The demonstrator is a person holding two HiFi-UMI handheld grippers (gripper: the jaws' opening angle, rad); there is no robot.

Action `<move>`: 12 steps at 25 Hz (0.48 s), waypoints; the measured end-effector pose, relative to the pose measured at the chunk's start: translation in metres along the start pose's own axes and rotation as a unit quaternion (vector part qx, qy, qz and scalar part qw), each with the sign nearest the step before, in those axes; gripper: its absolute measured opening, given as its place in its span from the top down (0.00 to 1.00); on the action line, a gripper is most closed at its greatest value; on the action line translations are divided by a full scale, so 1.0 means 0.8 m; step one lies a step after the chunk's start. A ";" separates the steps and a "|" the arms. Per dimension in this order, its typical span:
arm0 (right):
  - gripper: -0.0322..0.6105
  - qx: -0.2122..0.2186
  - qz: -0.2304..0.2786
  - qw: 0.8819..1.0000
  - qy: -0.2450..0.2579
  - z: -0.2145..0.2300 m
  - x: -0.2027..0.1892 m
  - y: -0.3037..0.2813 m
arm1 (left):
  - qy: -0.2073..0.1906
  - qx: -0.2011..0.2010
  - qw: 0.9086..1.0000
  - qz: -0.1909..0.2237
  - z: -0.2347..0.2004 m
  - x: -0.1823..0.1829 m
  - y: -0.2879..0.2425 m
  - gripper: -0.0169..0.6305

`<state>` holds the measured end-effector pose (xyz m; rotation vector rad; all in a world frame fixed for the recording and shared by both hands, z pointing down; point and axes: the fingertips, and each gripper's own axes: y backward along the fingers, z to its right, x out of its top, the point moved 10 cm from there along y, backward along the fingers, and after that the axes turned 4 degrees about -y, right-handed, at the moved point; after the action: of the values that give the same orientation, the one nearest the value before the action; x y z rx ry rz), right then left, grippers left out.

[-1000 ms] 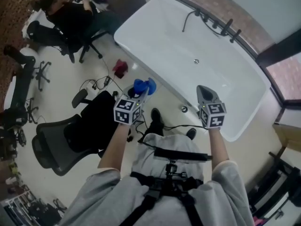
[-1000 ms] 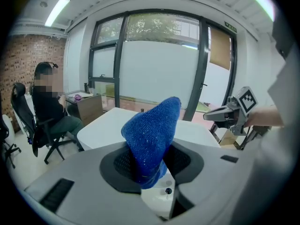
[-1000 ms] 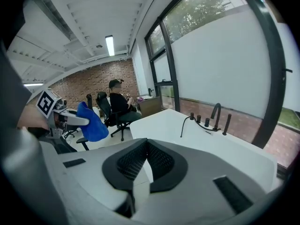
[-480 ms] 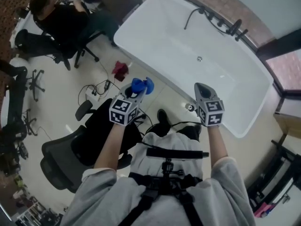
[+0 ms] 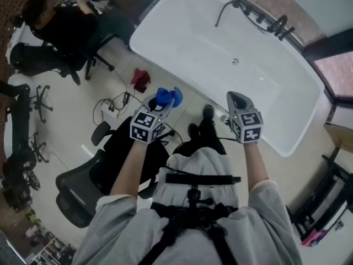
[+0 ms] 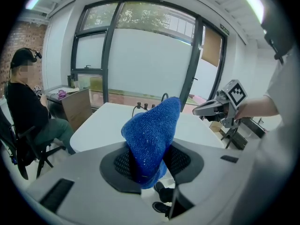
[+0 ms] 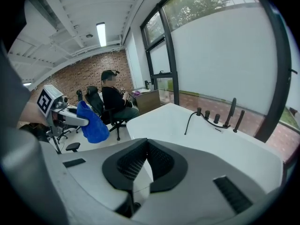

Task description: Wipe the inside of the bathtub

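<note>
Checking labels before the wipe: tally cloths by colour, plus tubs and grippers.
blue cloth: 1, clamped in the left gripper
red cloth: 1, on the floor
bathtub: 1
grippers: 2, the left gripper and the right gripper
Total: 5

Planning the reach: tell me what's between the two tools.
Head view: the person's black shoes and legs lie between the left tool and right tool.
</note>
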<state>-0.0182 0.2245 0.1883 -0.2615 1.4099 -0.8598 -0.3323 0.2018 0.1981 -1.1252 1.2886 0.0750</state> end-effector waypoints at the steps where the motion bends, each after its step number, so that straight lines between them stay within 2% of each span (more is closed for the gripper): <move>1: 0.94 -0.001 -0.002 1.000 -0.006 0.004 0.000 -0.006 | -0.003 -0.002 1.000 -0.006 -0.004 0.004 -0.007 0.78; 12: 0.94 0.014 -0.009 1.000 -0.017 0.062 0.033 -0.062 | -0.022 0.004 0.999 -0.027 -0.029 0.077 -0.083 0.78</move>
<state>0.0074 0.1577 0.2093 -0.2674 1.3649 -0.8846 -0.2868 0.1199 0.1943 -1.1452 1.2178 0.0534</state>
